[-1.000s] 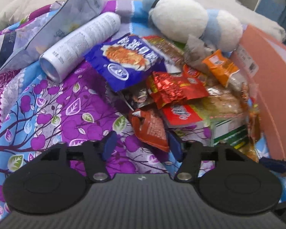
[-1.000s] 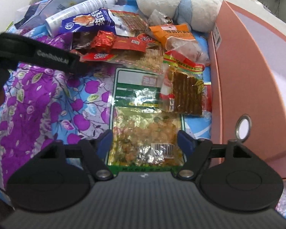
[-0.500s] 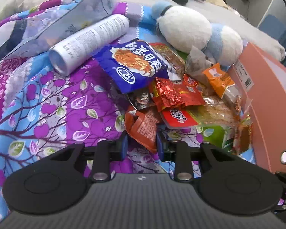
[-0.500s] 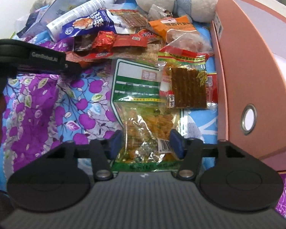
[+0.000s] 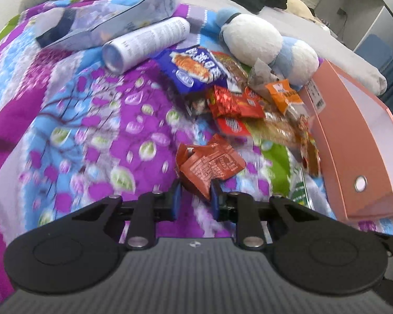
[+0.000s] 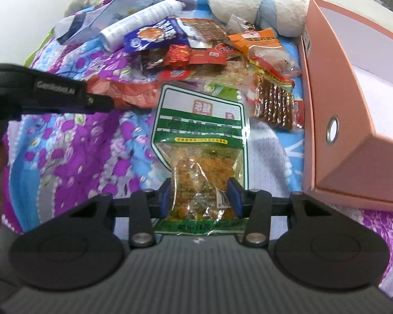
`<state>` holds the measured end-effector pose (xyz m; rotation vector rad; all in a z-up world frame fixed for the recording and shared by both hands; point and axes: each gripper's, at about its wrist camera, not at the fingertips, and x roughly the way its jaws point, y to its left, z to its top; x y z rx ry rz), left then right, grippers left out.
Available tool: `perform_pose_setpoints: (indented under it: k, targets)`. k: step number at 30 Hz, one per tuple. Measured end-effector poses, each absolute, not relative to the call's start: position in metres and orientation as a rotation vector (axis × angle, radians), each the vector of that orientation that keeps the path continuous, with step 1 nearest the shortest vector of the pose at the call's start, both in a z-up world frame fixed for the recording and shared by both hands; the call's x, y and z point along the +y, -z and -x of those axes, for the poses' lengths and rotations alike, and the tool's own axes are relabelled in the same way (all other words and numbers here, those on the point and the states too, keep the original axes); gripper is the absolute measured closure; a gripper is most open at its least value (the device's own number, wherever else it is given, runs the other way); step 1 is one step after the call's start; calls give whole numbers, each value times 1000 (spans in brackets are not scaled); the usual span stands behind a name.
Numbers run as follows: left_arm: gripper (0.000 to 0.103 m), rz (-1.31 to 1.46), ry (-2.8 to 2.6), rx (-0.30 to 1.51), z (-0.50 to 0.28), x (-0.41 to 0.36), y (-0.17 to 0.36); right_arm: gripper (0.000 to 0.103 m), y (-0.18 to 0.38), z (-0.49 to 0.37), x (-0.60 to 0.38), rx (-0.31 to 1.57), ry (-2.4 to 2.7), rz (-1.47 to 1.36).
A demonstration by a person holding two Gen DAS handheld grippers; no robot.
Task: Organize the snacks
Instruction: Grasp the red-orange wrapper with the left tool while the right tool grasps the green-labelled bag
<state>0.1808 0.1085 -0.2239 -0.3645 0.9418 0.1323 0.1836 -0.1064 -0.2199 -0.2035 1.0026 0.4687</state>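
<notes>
left tool (image 5: 194,195): angled down, closing on orange-brown packet (image 5: 209,166) | right tool (image 6: 200,196): angled down, closing on green bag (image 6: 200,141)

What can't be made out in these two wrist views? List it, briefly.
- Pink box interior: both views cut it off at the right edge; its wall hides the contents.
- Bedspread pattern, left wrist view: smeared by motion blur.
- Green snack bag, bottom edge: hidden behind the right gripper, whose jaws are closing on it.
- Brown-red packet print, in the closing left gripper: too small to read.
</notes>
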Motion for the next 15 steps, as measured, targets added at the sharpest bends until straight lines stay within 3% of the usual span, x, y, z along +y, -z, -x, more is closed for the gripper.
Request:
perform_pose_setpoints:
  k: [10,15]
  targets:
    - [76,419,-142,946,-124,97,229,55,231,-156,-111,977,-478,215]
    - [75,391,-114,993,-116,86,245,43,239,-156,-114,969,-472,198]
